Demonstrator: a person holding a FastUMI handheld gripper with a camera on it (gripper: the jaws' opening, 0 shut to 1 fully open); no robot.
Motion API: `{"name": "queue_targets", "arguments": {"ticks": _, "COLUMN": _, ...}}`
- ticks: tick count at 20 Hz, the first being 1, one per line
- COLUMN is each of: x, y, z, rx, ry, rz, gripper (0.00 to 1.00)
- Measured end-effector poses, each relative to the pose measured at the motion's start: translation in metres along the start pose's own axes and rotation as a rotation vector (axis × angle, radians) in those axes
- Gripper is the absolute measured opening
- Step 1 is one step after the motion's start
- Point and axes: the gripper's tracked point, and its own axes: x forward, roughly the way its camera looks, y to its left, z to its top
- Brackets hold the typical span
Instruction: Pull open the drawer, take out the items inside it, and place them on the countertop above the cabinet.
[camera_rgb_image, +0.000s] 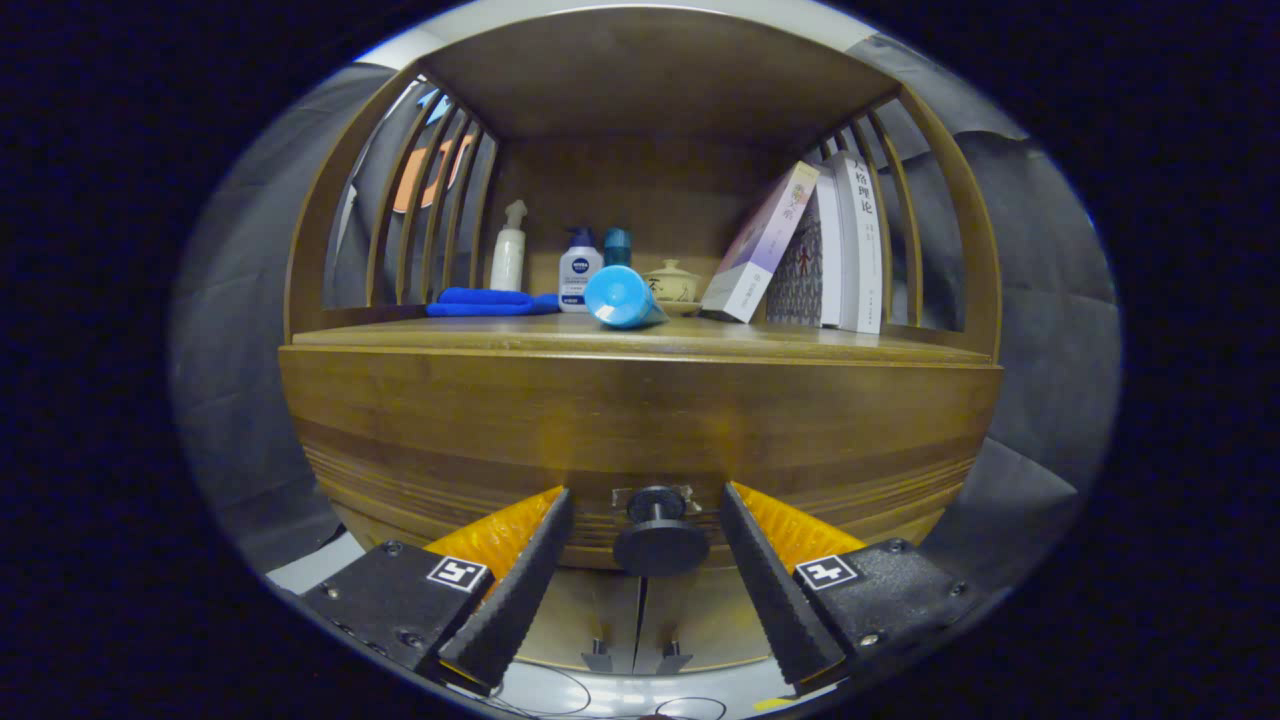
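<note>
A wooden cabinet faces me, its shut drawer front (640, 430) spanning the width below the countertop (640, 338). A dark round knob (660, 535) sticks out from the drawer's lower middle. My gripper (647, 505) is open, one finger on each side of the knob, with a gap between each finger and the knob. The drawer's contents are hidden.
On the countertop stand a folded blue cloth (490, 301), a white spray bottle (509, 258), a white pump bottle (579, 272), a blue cup on its side (620, 297), a small lidded pot (672, 282) and leaning books (810, 250). Slatted side walls and a shelf board enclose it.
</note>
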Motion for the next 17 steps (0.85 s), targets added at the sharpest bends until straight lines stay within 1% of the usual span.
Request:
{"name": "queue_targets", "arguments": {"ticks": 4, "x": -0.017, "y": 0.005, "z": 0.018, "rx": 0.018, "ry": -0.043, "rz": 0.043, "gripper": 0.97}}
{"name": "queue_targets", "arguments": {"ticks": 6, "x": -0.046, "y": 0.01, "z": 0.029, "rx": 0.008, "ry": -0.077, "rz": 0.066, "gripper": 0.97}}
{"name": "queue_targets", "arguments": {"ticks": 13, "x": -0.121, "y": 0.017, "z": 0.056, "rx": 0.01, "ry": -0.17, "rz": 0.13, "gripper": 0.97}}
{"name": "queue_targets", "arguments": {"ticks": 17, "x": -0.16, "y": 0.016, "z": 0.07, "rx": -0.002, "ry": -0.212, "rz": 0.151, "gripper": 0.97}}
